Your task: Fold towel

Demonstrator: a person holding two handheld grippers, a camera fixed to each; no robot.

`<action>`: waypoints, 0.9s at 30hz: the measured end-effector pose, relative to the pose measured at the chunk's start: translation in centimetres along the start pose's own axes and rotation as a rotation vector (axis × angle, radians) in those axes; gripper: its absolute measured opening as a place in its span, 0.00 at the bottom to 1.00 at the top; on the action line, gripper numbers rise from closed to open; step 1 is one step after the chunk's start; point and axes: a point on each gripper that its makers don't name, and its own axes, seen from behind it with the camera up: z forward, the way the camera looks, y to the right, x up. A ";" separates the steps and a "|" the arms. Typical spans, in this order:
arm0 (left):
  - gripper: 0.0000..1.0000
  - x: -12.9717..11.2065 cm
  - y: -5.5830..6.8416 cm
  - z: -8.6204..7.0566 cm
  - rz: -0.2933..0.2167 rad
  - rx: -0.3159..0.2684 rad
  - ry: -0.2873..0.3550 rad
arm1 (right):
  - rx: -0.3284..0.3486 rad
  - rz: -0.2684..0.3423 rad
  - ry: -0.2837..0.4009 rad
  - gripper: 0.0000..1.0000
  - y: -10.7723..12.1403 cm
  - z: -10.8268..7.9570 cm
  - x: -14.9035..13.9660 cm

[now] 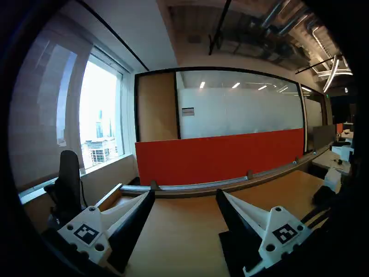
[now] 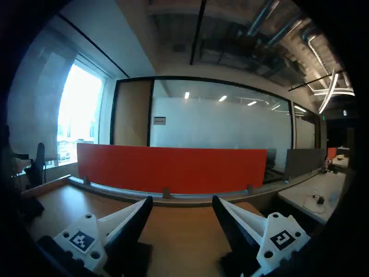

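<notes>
Both tools over a wooden desk, facing its far edge. We see the left gripper (image 1: 184, 191) held about level, its two fingers (image 1: 129, 221) spread wide apart with bare desk (image 1: 184, 235) between them and nothing gripped. The right gripper (image 2: 181, 198) takes the same level pose, its fingers (image 2: 127, 226) likewise parted over the desk (image 2: 184, 240) and closed on nothing. We cannot tell where the towel lies, nor which way its long axis runs.

Ahead of both tools, the desk ends at a metal rail (image 1: 203, 184) carrying an orange partition (image 1: 217, 157), with a frosted glass wall (image 1: 240, 108) beyond it. A bright window (image 1: 99, 120) and a dark chair (image 1: 69, 180) stand to the left in the left gripper view. In the right gripper view a pale neighbouring desk (image 2: 313, 194) lies to the right, past the partition's (image 2: 170, 168) end. Open desk surface stretches from the fingertips to the rail.
</notes>
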 end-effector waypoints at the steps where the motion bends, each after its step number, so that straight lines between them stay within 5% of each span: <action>1: 0.98 0.1 0.2 0.1 0.002 -0.008 -0.003 | 0.007 -0.004 -0.004 0.99 -0.2 0.0 0.0; 27: 0.98 -1.8 5.6 -0.9 0.091 -0.306 -0.133 | 0.301 -0.120 -0.120 1.00 -6.1 -0.3 -0.8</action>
